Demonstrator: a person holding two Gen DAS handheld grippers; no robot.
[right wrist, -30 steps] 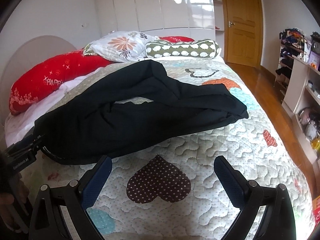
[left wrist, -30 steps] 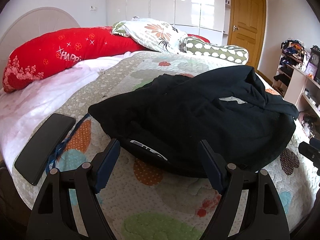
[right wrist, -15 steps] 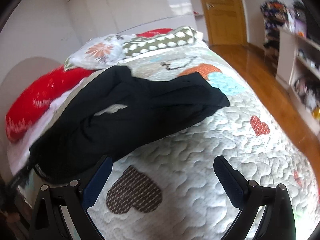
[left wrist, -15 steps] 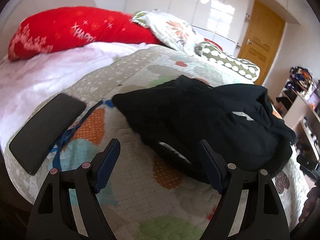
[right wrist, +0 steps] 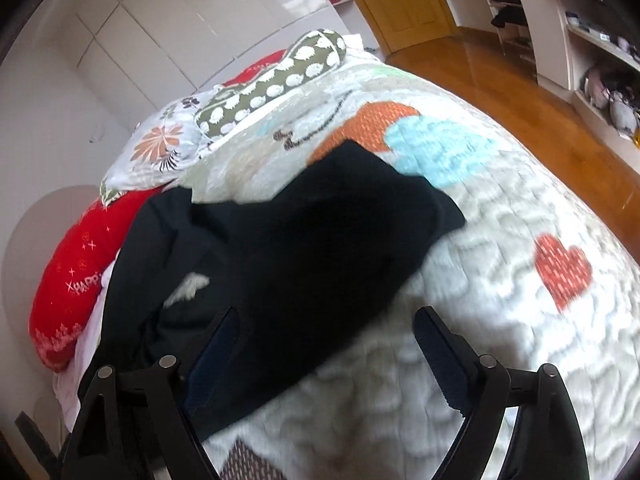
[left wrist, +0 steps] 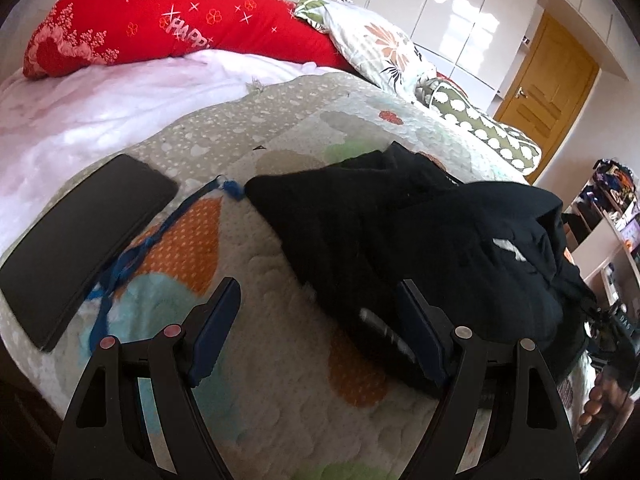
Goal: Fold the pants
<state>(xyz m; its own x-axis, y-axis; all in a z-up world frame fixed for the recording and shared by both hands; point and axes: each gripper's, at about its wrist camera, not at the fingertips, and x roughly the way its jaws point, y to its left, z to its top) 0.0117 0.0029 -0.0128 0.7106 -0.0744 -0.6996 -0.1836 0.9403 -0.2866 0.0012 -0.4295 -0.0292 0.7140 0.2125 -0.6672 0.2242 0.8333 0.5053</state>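
Black pants (left wrist: 420, 232) lie crumpled on the quilted bed cover (left wrist: 280, 352), with a white logo near their front edge. My left gripper (left wrist: 318, 312) is open and empty, low over the quilt at the pants' near left edge; its right finger (left wrist: 420, 336) overlaps the fabric. In the right wrist view the pants (right wrist: 304, 256) spread across the bed. My right gripper (right wrist: 326, 344) is open and empty, its left finger (right wrist: 212, 356) over the black fabric, its right finger over bare quilt (right wrist: 500, 280).
A black phone (left wrist: 80, 240) with a blue strap (left wrist: 132, 256) lies on the quilt to the left. Red (left wrist: 160, 24), floral (left wrist: 376, 40) and green dotted (left wrist: 480, 128) pillows line the bed head. Shelves (right wrist: 592, 40) and wooden floor (right wrist: 500, 80) are to the right.
Both grippers moved closer to the pants and tilted. The left one swung left toward the pants' corner; the right one moved in over the pants' right edge. Both stayed open.
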